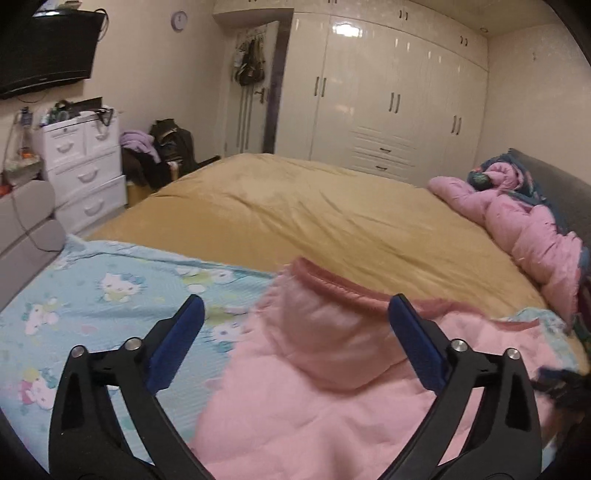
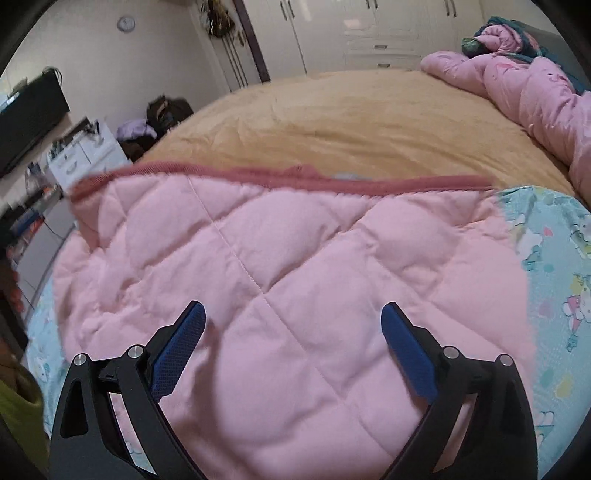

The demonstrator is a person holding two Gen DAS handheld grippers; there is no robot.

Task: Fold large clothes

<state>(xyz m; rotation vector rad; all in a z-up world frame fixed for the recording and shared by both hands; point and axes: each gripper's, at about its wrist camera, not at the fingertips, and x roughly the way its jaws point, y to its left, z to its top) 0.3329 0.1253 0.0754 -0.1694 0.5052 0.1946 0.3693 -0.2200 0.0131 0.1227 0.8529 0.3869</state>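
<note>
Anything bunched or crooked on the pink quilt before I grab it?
Yes: the pink quilt lies crooked, its dark pink trim slanting, and its left corner is humped up rather than flat.

I have both grippers spread wide, nothing between their jaws. My left gripper (image 1: 296,309) fills the lower part of its frame, blue-padded fingers (image 1: 176,343) angled outward. My right gripper (image 2: 293,315) sits likewise, pads (image 2: 406,354) well apart.

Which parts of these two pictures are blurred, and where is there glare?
Left wrist view: the pink quilt near the jaws is smeared; glare sits on the glossy wardrobe doors. Right wrist view: the dark-pink trim and left edge are streaked; straight lines bow from fisheye distortion.
</note>
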